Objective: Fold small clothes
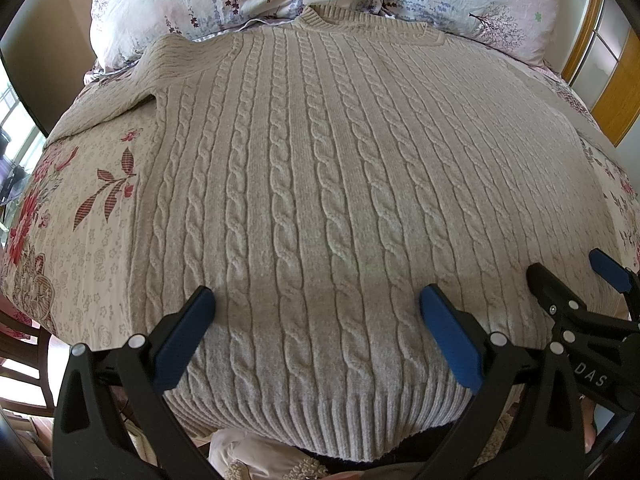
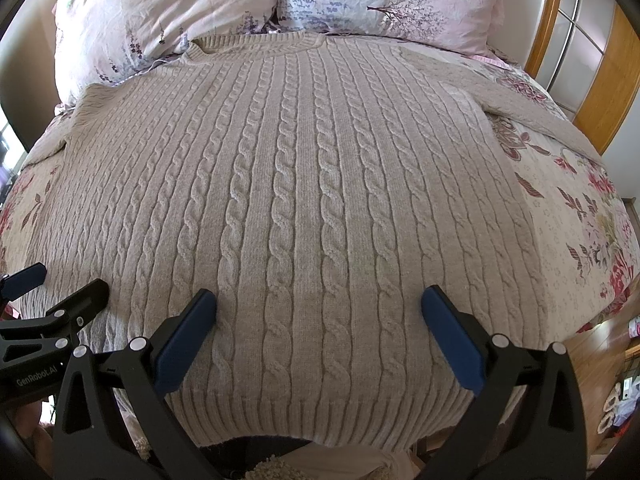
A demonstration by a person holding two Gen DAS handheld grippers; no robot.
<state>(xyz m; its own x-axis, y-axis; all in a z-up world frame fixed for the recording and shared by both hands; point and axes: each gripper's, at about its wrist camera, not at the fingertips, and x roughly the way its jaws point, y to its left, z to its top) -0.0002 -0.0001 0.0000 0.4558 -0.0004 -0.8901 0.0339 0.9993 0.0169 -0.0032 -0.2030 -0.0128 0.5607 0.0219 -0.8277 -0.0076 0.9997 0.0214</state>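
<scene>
Beige cable-knit sweater (image 1: 320,168) lies flat and spread out on the bed, on a floral bedspread (image 1: 92,216), neckline at the far end touching two floral pillows (image 1: 224,4), ribbed hem nearest the cameras at the bed's near edge

Left gripper (image 1: 318,300) hovers low over the hem end, fingers (image 1: 188,336) wide apart, nothing between them but knit surface; cable columns run straight ahead from between the fingertips to the collar (image 1: 320,20). Whether the tips actually touch the fabric is hard to tell from this angle

Right gripper (image 2: 319,300) same pose just beside it, fingers (image 2: 452,340) spread wide, empty, over the hem area. Each gripper shows at the other's view edge: right gripper (image 1: 580,280) to the right of the left fingers, left gripper (image 2: 60,284) to the left of the right fingers, both over the sweater's lower part

One sleeve (image 1: 120,92) angles out ahead-left of the left fingers, other sleeve (image 2: 532,108) ahead-right of the right fingers, both lying on the bedspread. Wooden door frame (image 2: 548,20) far right beyond the pillows
</scene>
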